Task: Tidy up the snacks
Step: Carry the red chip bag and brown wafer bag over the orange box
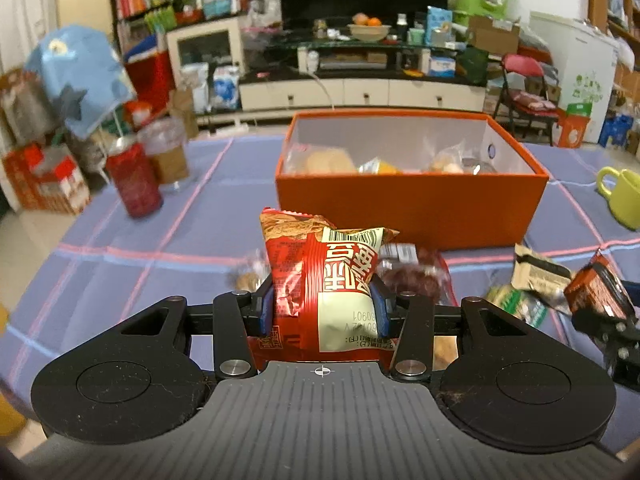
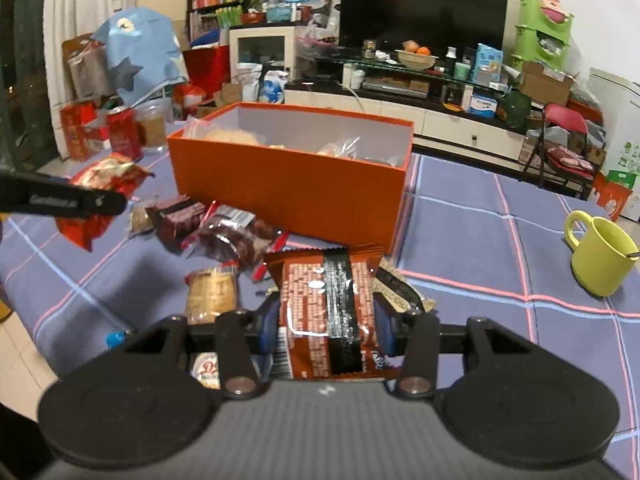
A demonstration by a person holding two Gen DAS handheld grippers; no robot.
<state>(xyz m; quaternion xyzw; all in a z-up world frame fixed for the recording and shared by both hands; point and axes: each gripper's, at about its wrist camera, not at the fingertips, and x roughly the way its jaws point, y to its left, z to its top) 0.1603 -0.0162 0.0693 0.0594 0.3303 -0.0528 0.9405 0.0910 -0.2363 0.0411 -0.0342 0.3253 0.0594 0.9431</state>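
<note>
Sorting about halfway, judging by the spread. Left wrist view: left gripper (image 1: 322, 308) clenched on a red snack pack (image 1: 320, 280), blue pads pressing both sides, pack upright, crinkled foil, barcode at top, pale label patch with upside-down print. Orange box (image 1: 408, 208) at 12 o'clock on the blue plaid surface (image 1: 132, 256), open, already holding several clear-wrapped cookies and a yellow packet. Loose packs remain at 3 o'clock of the held pack, including a dark red-bean bag (image 1: 416, 276) and a green-white wrapper (image 1: 516, 304). Right gripper visible at far 3 o'clock edge, carrying its pack.

Right wrist view: right gripper (image 2: 326, 332) clamped tight on a brown snack pack (image 2: 324, 308), glossy, black centre seam, fine white print. Box at 11 o'clock. Still loose at 9–10 o'clock: cracker packet (image 2: 211, 292), dark brown bar, red-bean bag. Yellow mug (image 2: 600, 256) at 3 o'clock, not snack. Both held packs not yet in box; roughly five-plus items left.
</note>
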